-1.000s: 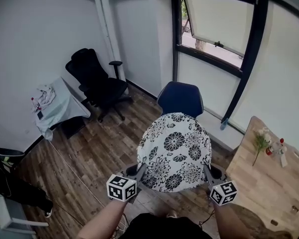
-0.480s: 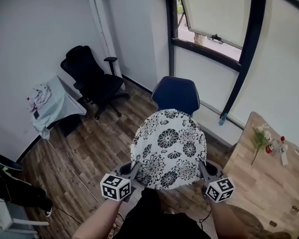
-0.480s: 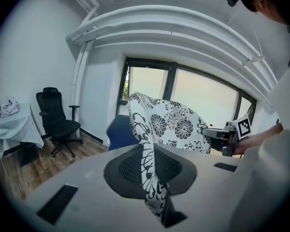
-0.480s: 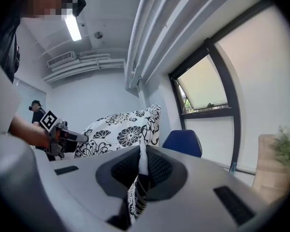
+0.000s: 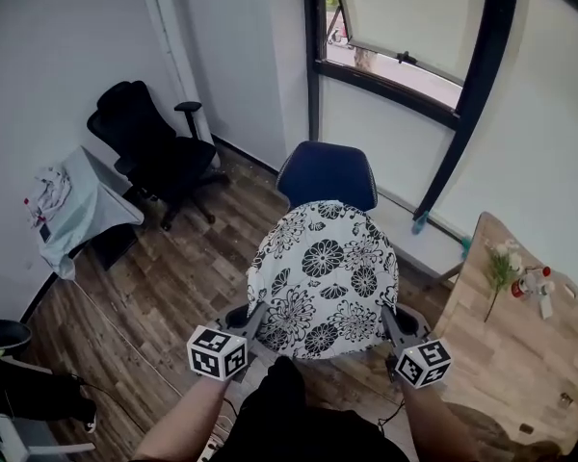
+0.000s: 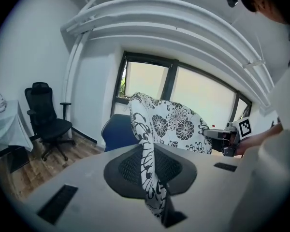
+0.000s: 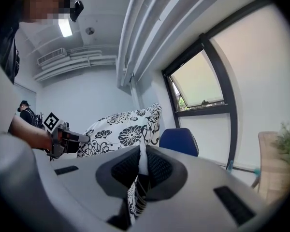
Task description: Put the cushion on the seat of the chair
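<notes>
Black-flowered white fabric cushion (image 5: 326, 277) gripped at both near corners, over the blue plastic chair (image 5: 326, 173).
Each pair of jaws is closed tight on a fold of its edge: the left gripper (image 5: 248, 320) on the left near corner, the right gripper (image 5: 392, 322) on the right one. Both forearms reach forward side by side. The cushion is spread between them, its rounded far end overlapping the chair's seat in the head view; contact cannot be told.

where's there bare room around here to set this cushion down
Bare floor between the black chair and the blue chair. The wooden table is mostly bare; flowers crowd its far edge. The draped table is cluttered. The seat hides behind the cushion.
</notes>
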Tool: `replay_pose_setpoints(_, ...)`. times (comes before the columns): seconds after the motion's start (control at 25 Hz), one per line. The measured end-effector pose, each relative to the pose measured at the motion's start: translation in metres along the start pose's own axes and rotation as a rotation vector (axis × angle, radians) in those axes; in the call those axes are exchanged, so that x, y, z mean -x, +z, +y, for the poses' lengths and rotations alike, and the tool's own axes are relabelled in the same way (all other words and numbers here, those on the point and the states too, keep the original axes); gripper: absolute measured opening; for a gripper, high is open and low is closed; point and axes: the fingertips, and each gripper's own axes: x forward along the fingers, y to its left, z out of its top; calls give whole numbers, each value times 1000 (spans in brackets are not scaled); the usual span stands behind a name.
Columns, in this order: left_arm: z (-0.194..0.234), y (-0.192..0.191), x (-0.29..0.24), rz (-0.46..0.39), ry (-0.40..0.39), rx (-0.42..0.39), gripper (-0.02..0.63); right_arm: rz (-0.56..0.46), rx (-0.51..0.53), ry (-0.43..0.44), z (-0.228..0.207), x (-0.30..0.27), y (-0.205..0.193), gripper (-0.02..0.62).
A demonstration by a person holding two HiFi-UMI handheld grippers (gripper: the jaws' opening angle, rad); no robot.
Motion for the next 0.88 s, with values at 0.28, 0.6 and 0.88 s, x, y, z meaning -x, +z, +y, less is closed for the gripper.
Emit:
replay_pose_setpoints(0.28,21,-5,-14,-8,-74,-17,26,2,-10,-67,0,-15,-20,35)
replay_pose_setpoints(0.6,42,-16,-43,2,-100,-21,26,18,-5,-83,-13,-38,-23,37)
replay_pose_setpoints(0.88,52,-24,-51,46,-135,-34,26,9,-63,-145,-10,-42,-31,36)
